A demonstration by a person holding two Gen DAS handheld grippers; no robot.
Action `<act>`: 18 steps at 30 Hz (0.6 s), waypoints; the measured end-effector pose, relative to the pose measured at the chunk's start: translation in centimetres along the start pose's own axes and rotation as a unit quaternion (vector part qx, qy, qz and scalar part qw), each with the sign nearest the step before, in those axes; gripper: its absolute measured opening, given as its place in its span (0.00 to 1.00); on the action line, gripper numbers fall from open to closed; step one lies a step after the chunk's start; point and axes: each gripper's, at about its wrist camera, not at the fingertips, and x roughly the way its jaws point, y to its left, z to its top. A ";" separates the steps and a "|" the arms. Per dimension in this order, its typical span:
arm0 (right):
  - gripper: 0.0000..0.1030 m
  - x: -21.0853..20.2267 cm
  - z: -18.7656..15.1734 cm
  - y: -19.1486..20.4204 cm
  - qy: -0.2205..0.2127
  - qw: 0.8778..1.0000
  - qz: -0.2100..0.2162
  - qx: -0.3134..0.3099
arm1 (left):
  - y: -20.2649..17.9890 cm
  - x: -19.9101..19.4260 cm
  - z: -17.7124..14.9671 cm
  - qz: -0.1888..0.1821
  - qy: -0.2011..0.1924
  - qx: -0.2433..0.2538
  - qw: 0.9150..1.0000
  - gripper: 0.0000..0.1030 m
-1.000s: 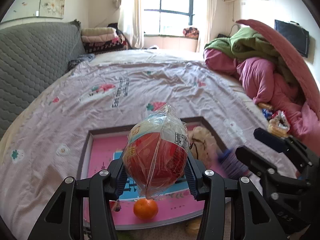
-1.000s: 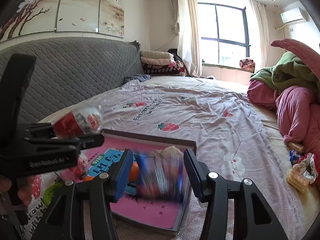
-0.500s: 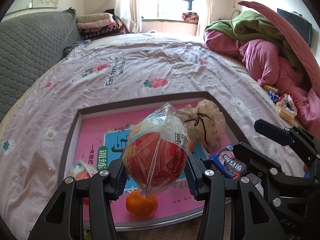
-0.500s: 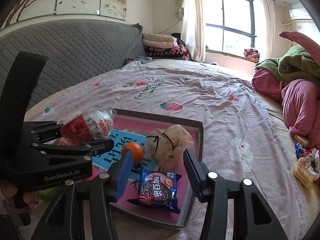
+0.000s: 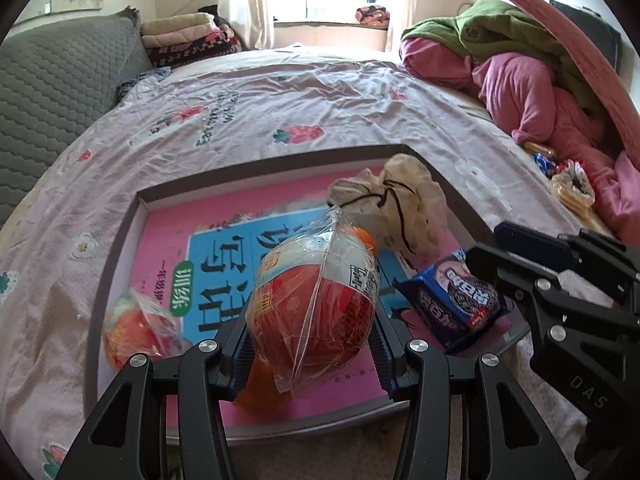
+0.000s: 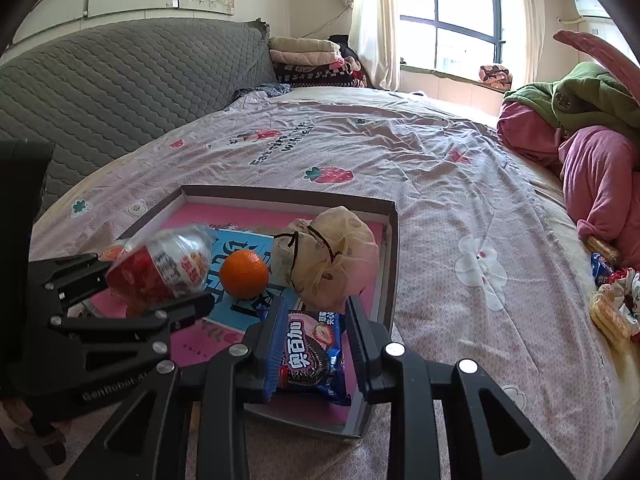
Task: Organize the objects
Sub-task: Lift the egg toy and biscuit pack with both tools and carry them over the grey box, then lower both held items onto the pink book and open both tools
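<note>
Two claws work over a shallow tray (image 6: 394, 240) lying on a bed (image 6: 440, 168). Inside the tray, a beige drawstring pouch (image 6: 332, 258) sits at its far right corner with an orange (image 6: 244, 274) just left of it. Above the tray's near edge, the left claw (image 5: 312, 344) is clamped on a red plastic-wrapped snack (image 5: 316, 312), and the right claw (image 6: 314, 344) has its fingers just outside a blue cookie packet (image 6: 312, 354); whether they grip it I cannot tell.

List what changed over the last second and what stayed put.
The right gripper let the blue cookie pack drop into the tray, then closed back around it; whether it grips is unclear. Both grippers dipped toward the tray. The left gripper stayed shut on the red wrapped snack.
</note>
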 end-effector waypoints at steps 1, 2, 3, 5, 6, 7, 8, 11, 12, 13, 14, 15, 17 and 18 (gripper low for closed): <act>0.29 0.0 0.0 0.0 0.000 1.000 -0.001 0.000 | -0.2 0.1 -0.1 -0.001 0.001 0.002 1.000 0.50; 0.29 0.0 0.0 0.1 0.000 1.000 0.000 0.000 | -0.3 0.2 -0.1 -0.002 0.003 0.004 1.000 0.50; 0.29 0.0 0.0 0.0 0.000 1.000 0.000 0.000 | -0.4 0.3 -0.2 -0.003 0.005 0.005 1.000 0.50; 0.29 0.0 0.0 0.0 0.000 1.000 -0.002 0.001 | -0.7 0.5 -0.3 -0.005 0.008 0.008 1.000 0.50; 0.29 0.0 0.0 0.0 0.000 1.000 -0.001 0.002 | -0.9 0.6 -0.4 -0.005 0.009 0.009 1.000 0.50; 0.29 0.0 0.0 0.0 0.001 1.000 -0.001 0.003 | -0.9 0.6 -0.5 -0.005 0.008 0.011 1.000 0.50; 0.29 0.1 0.0 0.0 0.002 1.000 0.000 0.004 | -1.1 0.6 -0.5 -0.006 0.008 0.012 1.000 0.50; 0.29 0.2 -0.1 -0.1 0.006 1.000 0.004 0.007 | -1.3 0.6 -0.7 -0.011 0.010 0.016 1.000 0.50; 0.29 0.3 -0.2 0.0 0.008 1.000 0.004 0.006 | -1.4 0.6 -0.7 -0.012 0.011 0.017 1.000 0.50; 0.29 0.3 -0.2 0.0 0.009 1.000 0.004 0.004 | -1.5 0.7 -0.8 -0.015 0.012 0.019 1.000 0.50; 0.29 0.4 -0.2 0.1 0.011 1.000 0.005 0.003 | -1.6 0.7 -0.8 -0.016 0.013 0.020 1.000 0.50; 0.29 0.4 -0.3 0.1 0.012 1.000 0.004 0.002 | -1.7 0.7 -0.9 -0.017 0.013 0.022 1.000 0.50; 0.29 0.5 -0.3 0.2 0.013 1.000 0.005 0.000 | -1.8 0.7 -1.0 -0.016 0.014 0.024 0.999 0.50; 0.29 0.5 -0.4 0.3 0.015 1.000 0.006 -0.001 | -1.9 0.7 -1.0 -0.016 0.014 0.025 0.999 0.50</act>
